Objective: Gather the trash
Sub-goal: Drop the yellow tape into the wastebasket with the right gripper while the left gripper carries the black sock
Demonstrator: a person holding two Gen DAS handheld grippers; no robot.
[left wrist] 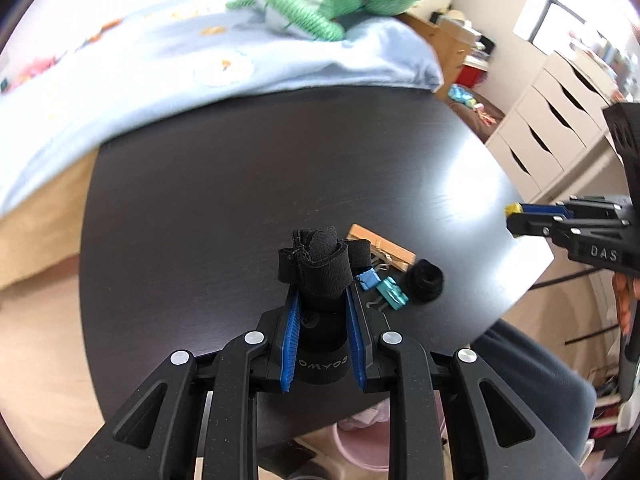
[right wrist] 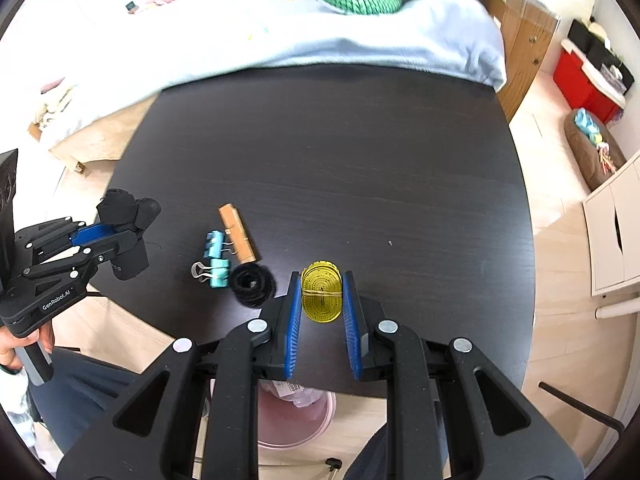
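The left tongs [left wrist: 320, 280] sit low in the centre of the left wrist frame, their blue pads clamped on a black strap bundle [left wrist: 316, 268]. The right tongs [right wrist: 321, 292], low and central in their own view, pinch a yellow tape roll [right wrist: 321, 294].

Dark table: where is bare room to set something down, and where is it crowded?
The dark table is bare from the blue blanket edge down to mid-table, plus its right side. Crowded near-left: wooden block, teal binder clips, black hair tie.
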